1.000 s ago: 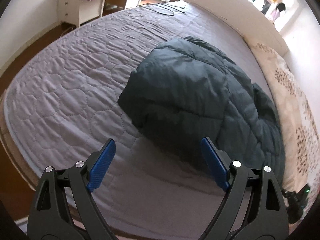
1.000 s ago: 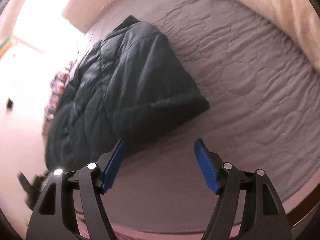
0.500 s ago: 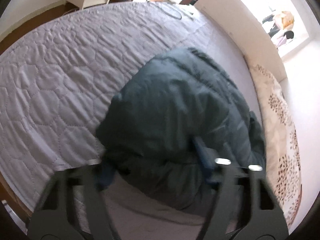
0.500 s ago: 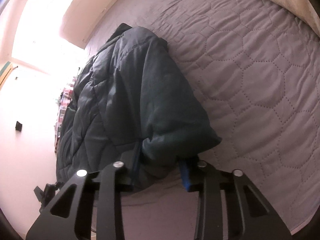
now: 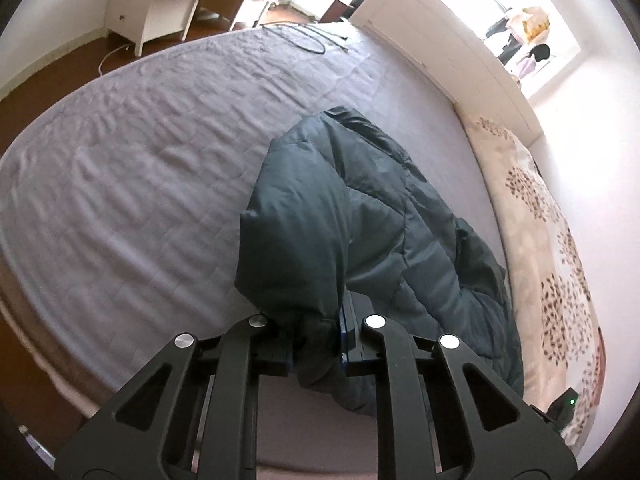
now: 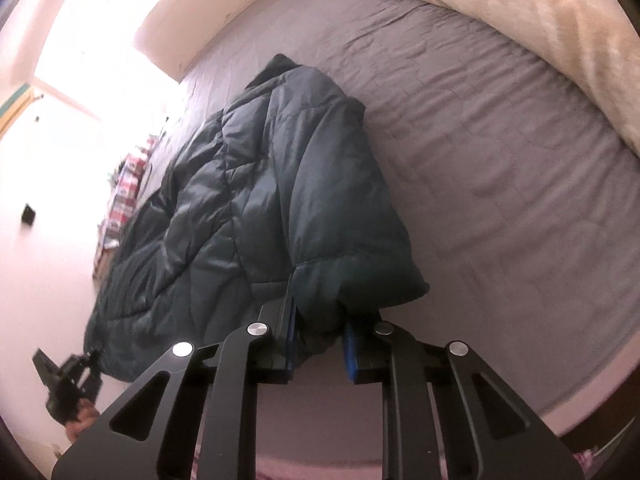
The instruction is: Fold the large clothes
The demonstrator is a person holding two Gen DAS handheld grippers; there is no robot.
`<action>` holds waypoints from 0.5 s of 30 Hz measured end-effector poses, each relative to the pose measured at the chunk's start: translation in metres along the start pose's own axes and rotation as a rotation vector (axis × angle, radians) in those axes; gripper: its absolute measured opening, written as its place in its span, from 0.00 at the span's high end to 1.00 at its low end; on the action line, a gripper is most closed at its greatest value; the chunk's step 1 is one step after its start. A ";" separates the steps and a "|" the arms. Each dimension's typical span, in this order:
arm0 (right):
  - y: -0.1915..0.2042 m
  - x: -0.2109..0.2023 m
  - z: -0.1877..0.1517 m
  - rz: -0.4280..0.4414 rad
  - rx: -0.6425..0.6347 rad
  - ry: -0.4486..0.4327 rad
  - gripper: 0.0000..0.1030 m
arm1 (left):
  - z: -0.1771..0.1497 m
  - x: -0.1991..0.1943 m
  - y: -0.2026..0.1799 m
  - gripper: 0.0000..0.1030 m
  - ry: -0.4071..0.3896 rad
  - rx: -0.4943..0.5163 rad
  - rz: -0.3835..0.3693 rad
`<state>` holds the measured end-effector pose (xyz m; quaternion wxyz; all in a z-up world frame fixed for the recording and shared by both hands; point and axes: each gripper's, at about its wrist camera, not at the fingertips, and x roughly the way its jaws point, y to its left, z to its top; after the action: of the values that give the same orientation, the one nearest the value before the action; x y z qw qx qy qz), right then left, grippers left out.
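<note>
Since both my grippers have just been closing on the jacket (image 5: 360, 216), the left gripper (image 5: 316, 344) now pinches one near corner of the hem and the right gripper (image 6: 318, 340) the other, each with a thick wad of puffy cloth between its pads. I judge the slick, padded shell could slide out of either pinch once I lift, or one corner could lag and skew the fold. The jacket lies half-folded on the bed (image 5: 140, 168), near its front edge. I count one jacket, one bed, two grippers.
</note>
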<state>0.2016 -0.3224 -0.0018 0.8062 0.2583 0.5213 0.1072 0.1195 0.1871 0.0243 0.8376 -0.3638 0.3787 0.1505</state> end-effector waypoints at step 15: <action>-0.023 -0.026 -0.067 -0.062 -0.074 0.078 0.74 | -0.067 -0.049 0.043 0.85 0.011 0.051 0.047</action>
<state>0.1276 -0.3331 -0.0151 0.7973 0.2074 0.5557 0.1114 0.0286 0.1693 0.0093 0.8408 -0.3340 0.3954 0.1583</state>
